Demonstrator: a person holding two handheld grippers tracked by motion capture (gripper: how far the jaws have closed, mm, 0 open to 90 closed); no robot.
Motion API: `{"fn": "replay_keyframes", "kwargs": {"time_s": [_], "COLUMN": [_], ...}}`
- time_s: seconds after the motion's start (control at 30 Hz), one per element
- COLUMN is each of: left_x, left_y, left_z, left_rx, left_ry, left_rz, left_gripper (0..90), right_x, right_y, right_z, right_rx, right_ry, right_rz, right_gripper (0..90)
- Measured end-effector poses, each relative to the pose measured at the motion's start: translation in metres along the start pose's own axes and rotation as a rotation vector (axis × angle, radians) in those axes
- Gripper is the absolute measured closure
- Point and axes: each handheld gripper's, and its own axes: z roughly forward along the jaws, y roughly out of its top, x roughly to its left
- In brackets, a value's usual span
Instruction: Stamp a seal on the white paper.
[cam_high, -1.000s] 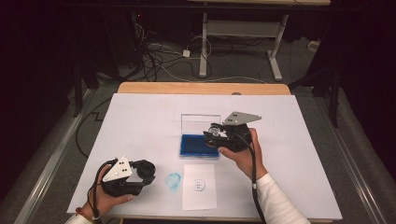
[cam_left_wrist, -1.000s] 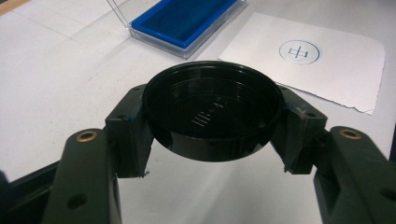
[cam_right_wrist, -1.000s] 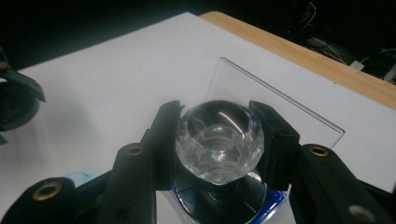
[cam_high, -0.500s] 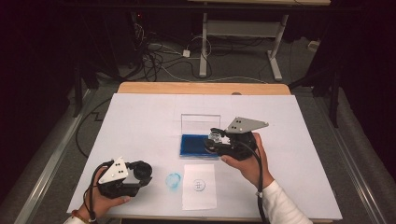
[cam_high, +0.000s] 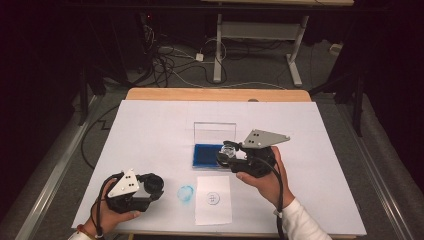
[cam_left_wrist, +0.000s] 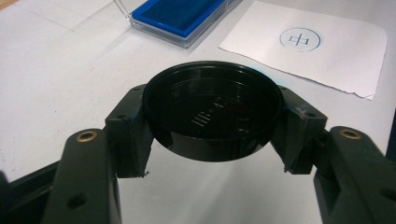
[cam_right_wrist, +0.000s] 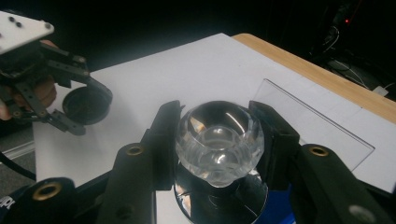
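White table (cam_high: 150, 130) under dim room; right gripper (cam_right_wrist: 217, 140) pinching clear stamp (cam_right_wrist: 219, 140) over blue ink pad (cam_high: 207, 156); left gripper (cam_left_wrist: 212, 140) clamped on black lid (cam_left_wrist: 212, 112), well left of pad; could slip from smooth handle, smearing paper (cam_high: 213, 212).

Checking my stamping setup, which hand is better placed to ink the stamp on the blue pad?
Right. Its gripper already clamps the clear stamp over the blue ink pad; the left gripper holds a black lid farther off.
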Motion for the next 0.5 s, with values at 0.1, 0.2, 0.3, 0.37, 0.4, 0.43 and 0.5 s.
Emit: {"fn": "replay_keyframes", "kwargs": {"time_s": [0.1,0.2,0.3,0.37,0.4,0.43,0.5], "left_x": [0.0004,0.0007,0.0012,0.0014,0.0012,0.0011,0.0004], "left_y": [-0.0009,-0.0025,-0.0018,-0.0003,0.0001,0.0002,-0.0002], "left_z": [0.0014,0.0004,0.0002,0.0001,0.0001,0.0002,0.0008], "left_rx": [0.007,0.012,0.010,0.009,0.008,0.008,0.012], "left_ry": [0.002,0.005,0.006,0.008,0.009,0.010,0.014], "left_rz": [0.001,-0.003,-0.002,0.005,0.006,0.007,0.006], "left_gripper": [36.6,36.6,36.6,36.6,36.6,36.6,36.6], "right_x": [0.0013,0.0032,0.0054,0.0071,0.0078,0.0084,0.0100], "right_y": [0.0018,0.0033,0.0037,0.0034,0.0029,0.0027,0.0026], "right_z": [-0.0027,-0.0052,-0.0065,-0.0070,-0.0072,-0.0073,-0.0075], "right_rx": [-0.009,-0.016,-0.021,-0.022,-0.020,-0.018,-0.020], "right_ry": [0.007,0.010,0.016,0.021,0.024,0.031,0.028], "right_rz": [0.003,-0.004,-0.008,-0.009,-0.012,-0.014,-0.012], "right_gripper": [56.9,56.9,56.9,56.9,56.9,56.9,56.9]}}
